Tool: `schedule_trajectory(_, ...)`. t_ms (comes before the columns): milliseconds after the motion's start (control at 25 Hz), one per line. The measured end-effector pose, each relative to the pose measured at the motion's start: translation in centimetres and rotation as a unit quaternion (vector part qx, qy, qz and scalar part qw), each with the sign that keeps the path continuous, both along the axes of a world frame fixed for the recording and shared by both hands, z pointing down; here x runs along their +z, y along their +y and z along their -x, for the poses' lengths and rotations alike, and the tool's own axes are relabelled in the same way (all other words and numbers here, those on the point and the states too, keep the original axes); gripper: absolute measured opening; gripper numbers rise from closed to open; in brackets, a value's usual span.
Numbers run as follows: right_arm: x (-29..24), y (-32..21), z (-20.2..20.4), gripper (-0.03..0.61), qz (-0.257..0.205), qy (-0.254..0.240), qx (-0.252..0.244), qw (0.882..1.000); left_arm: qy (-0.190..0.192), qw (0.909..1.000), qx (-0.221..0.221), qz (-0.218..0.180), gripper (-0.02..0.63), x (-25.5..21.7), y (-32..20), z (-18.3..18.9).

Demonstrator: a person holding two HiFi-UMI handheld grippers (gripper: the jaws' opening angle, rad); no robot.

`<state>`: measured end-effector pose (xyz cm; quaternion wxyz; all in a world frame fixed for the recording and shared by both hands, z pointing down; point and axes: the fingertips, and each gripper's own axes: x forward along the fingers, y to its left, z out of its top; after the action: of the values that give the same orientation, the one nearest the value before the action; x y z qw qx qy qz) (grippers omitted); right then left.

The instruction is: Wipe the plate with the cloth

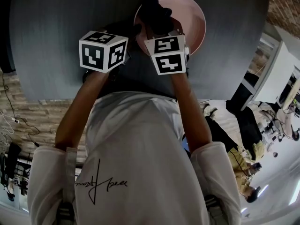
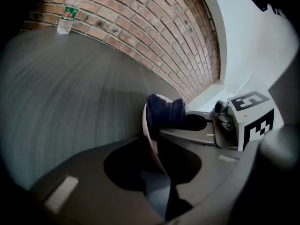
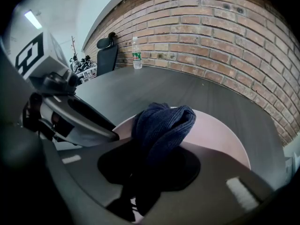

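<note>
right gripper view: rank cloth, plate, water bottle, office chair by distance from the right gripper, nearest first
1. cloth: clamped between the right gripper fingers.
2. plate: just beyond, under the cloth.
3. water bottle: far end of the table, upper left.
The office chair, left of the bottle, is too close to call against it.

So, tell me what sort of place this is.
Probably an office or studio-type workroom. There is a bare brick wall, a big dark table with a water bottle standing at its far end, and an office chair just beyond it.
</note>
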<state>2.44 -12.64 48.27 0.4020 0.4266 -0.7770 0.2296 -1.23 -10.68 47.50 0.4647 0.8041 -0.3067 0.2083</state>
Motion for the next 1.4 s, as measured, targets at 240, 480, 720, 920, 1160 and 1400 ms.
schedule_trajectory(240,-0.3,0.8,0.1,0.120,0.022,-0.021,-0.018,0.999,0.003,1.0000,-0.004,0.003,0.089,-0.3,0.0,-0.2)
schedule_trajectory(480,-0.4,1.8,0.6,0.120,0.040,-0.037,-0.044,0.998,0.006,1.0000,-0.004,0.003,0.089,-0.5,0.0,0.0)
schedule_trajectory(720,-0.2,2.5,0.5,0.120,0.055,-0.042,-0.052,0.996,0.010,0.9999,-0.006,0.005,0.089,-0.3,-0.1,0.0)
schedule_trajectory(920,0.0,3.2,0.8,0.121,0.062,-0.049,-0.051,0.996,0.014,0.9998,-0.009,0.009,0.089,-0.2,-0.2,0.0)
schedule_trajectory(1160,-0.2,3.8,0.7,0.122,0.069,-0.050,-0.046,0.995,0.015,0.9998,-0.011,0.009,0.086,-0.4,-0.2,-0.2)
schedule_trajectory(1400,-0.1,4.4,0.7,0.123,0.079,-0.049,-0.047,0.995,0.018,0.9997,-0.013,0.012,0.086,-0.3,-0.3,-0.1)
